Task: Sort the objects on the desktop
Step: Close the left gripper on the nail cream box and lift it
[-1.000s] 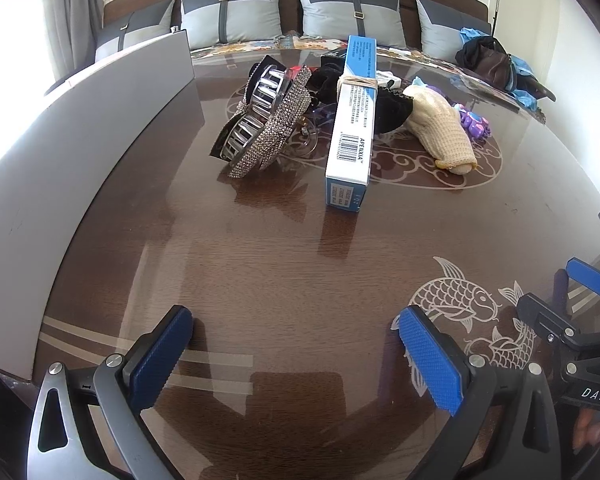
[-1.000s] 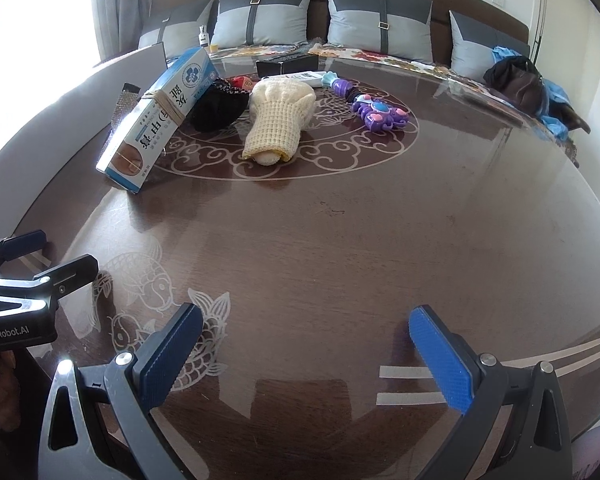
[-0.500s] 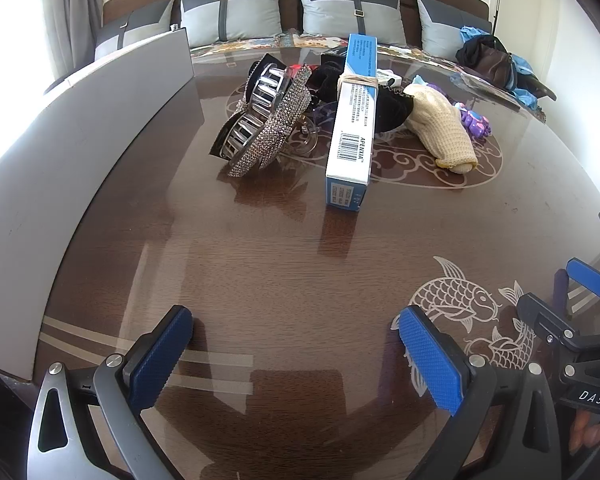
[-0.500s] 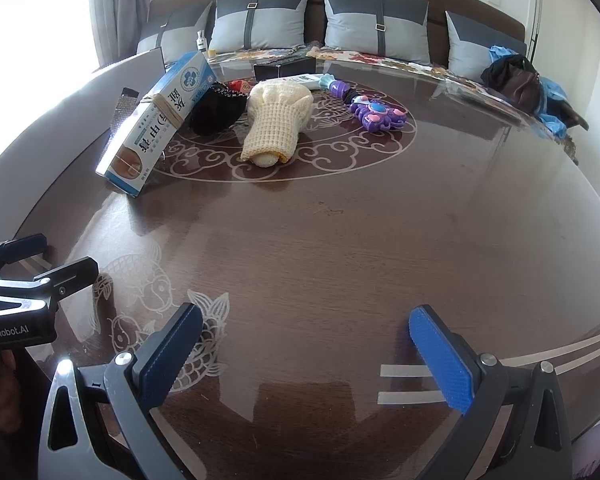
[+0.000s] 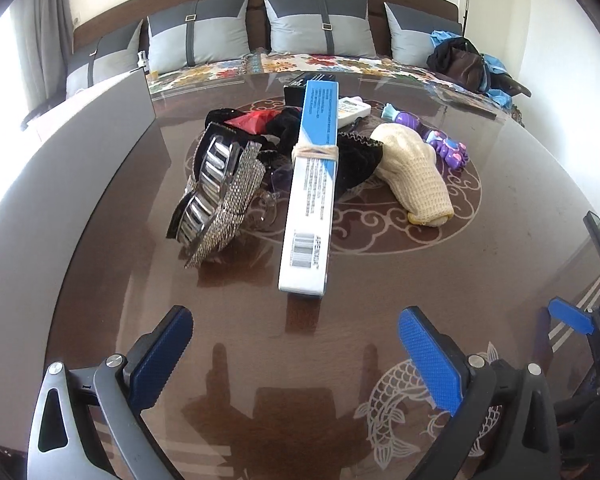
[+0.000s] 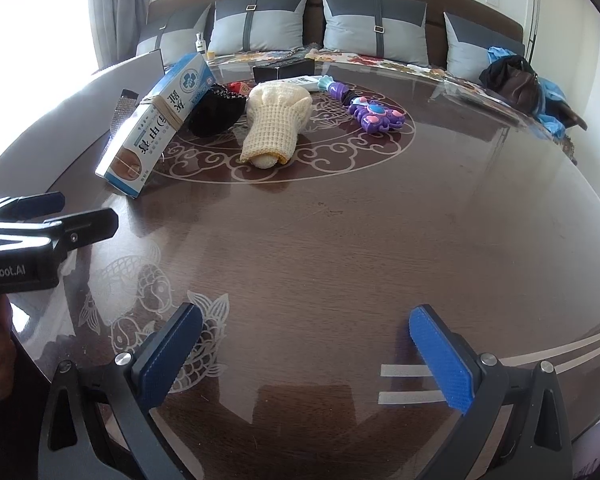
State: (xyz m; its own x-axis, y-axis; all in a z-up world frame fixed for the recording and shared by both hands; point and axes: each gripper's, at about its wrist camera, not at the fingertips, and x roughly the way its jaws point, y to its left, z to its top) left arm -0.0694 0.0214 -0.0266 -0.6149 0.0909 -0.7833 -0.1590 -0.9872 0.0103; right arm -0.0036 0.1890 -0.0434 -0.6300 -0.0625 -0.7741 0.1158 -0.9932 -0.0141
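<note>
Pre-grasp: left gripper (image 5: pixel 296 344) and right gripper (image 6: pixel 306 350) both spread wide, empty, at the table (image 6: pixel 340 240) near edge. Long box (image 5: pixel 310 196) heads the centre clutter, probably the left's first reach.

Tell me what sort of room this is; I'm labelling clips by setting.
Probably a home living room: a round wooden table with fish patterns, a sofa with grey cushions behind it, and household clutter such as a knitted glove and a purple toy.
</note>
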